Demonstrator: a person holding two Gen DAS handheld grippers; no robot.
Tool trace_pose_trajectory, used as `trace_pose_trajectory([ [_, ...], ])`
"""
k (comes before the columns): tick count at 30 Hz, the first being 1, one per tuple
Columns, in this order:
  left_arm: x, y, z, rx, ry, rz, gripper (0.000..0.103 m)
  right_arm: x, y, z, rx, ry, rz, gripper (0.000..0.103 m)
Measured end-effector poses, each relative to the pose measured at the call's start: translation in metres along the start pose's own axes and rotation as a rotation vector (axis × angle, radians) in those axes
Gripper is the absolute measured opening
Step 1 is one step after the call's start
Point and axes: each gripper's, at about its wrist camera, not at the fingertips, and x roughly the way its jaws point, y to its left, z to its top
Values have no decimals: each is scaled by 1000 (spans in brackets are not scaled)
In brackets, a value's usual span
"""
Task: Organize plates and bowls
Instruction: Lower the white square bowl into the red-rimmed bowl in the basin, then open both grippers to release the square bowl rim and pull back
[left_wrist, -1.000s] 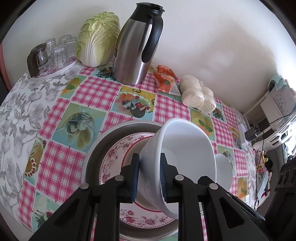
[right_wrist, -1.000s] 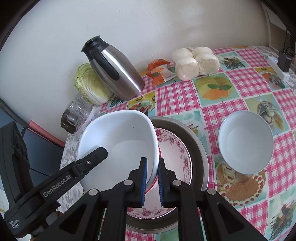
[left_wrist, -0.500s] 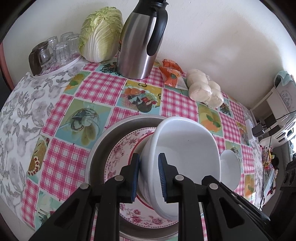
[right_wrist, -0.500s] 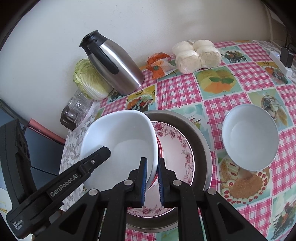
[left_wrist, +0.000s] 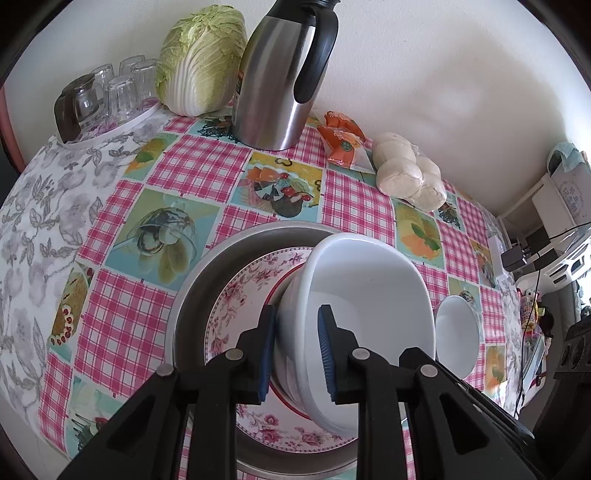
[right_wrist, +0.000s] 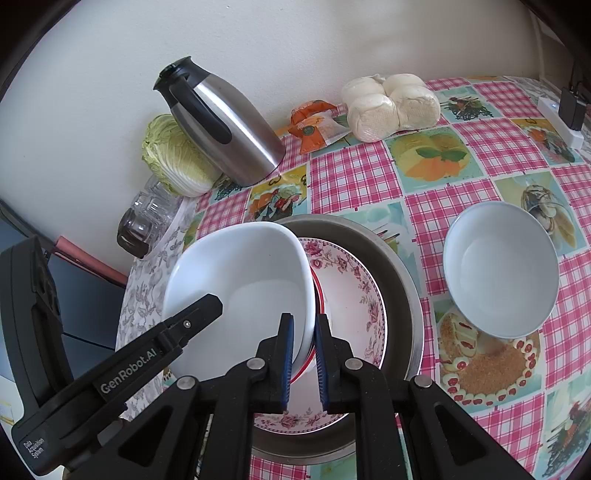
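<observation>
A large white bowl (left_wrist: 369, 295) hangs tilted over a pink floral plate (left_wrist: 240, 314) that lies in a round metal basin (left_wrist: 192, 302). My left gripper (left_wrist: 297, 350) is shut on the bowl's near wall, one pad outside and one inside. In the right wrist view my right gripper (right_wrist: 304, 363) is shut on the rim of the same bowl (right_wrist: 243, 280), above the plate (right_wrist: 351, 291) and basin (right_wrist: 402, 280). A left gripper finger (right_wrist: 177, 328) reaches into the bowl. A smaller white bowl (right_wrist: 498, 269) stands on the tablecloth to the right of the basin.
Along the wall stand a steel thermos jug (left_wrist: 280, 74), a cabbage (left_wrist: 199, 59), upturned glasses on a tray (left_wrist: 110, 88), an orange packet (left_wrist: 340, 140) and a bag of buns (left_wrist: 406, 173). A power strip with a plug (right_wrist: 561, 122) lies at the far right.
The left gripper and the big bowl have drifted slightly over the plate, with the table sliding down in the left view. The right gripper has stayed put, and both grips are unchanged.
</observation>
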Motion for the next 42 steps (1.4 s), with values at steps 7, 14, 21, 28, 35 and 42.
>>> trace_pose_trajectory([
  [7, -9, 4, 2, -16, -26, -23, 23, -1, 0, 0, 7, -5, 10, 13],
  [14, -22, 12, 4, -41, -70, -33, 23, -2, 1, 0, 2, -10, 6, 13],
  [21, -22, 9, 4, -34, -62, -54, 24, -8, 4, 0, -15, -35, 18, 14],
  [28, -22, 11, 5, -39, -63, -50, 24, -8, 3, 1, -9, -33, 22, 14],
  [35, -26, 15, 5, -53, -77, -8, 44, -16, -1, 4, 12, -63, 26, 14],
  [42, -25, 21, 6, -75, -80, 48, 66, -16, -8, 6, 43, -66, 1, 42],
])
